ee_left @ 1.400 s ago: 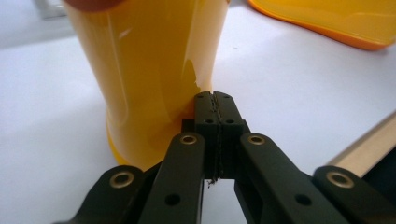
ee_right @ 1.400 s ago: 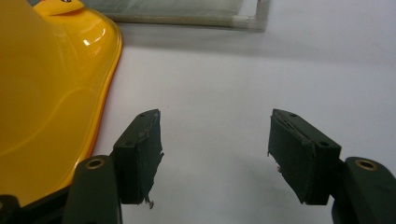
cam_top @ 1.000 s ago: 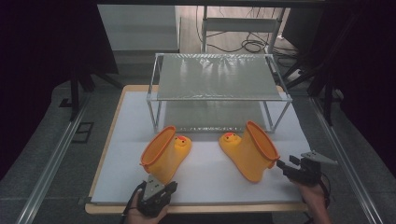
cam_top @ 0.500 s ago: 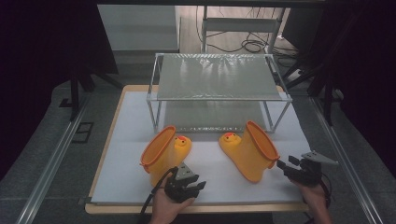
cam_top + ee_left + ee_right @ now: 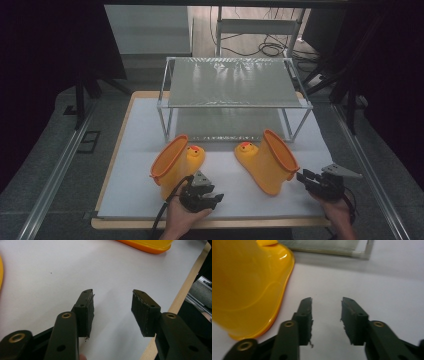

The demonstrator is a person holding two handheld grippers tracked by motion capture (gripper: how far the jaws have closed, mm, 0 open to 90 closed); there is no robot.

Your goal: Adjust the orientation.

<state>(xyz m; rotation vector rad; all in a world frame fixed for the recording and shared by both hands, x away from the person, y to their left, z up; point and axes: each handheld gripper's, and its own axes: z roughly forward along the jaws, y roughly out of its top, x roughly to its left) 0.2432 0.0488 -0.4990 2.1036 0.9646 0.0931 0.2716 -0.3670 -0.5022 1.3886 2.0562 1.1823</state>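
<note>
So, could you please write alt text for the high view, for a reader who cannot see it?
Two yellow rubber boots, the left boot and the right boot, lie on a white table before a metal shelf rack. The left gripper and the right gripper, each hand-held, sit beside them, fingers apart, holding nothing.

Both boots lie on the table (image 5: 150, 120). The left boot (image 5: 176, 165) sits just beyond the left gripper's (image 5: 212, 196) fingers, the right boot (image 5: 267, 160) left of the right gripper's (image 5: 303, 177) fingers, the rack (image 5: 235, 82) behind both.
</note>
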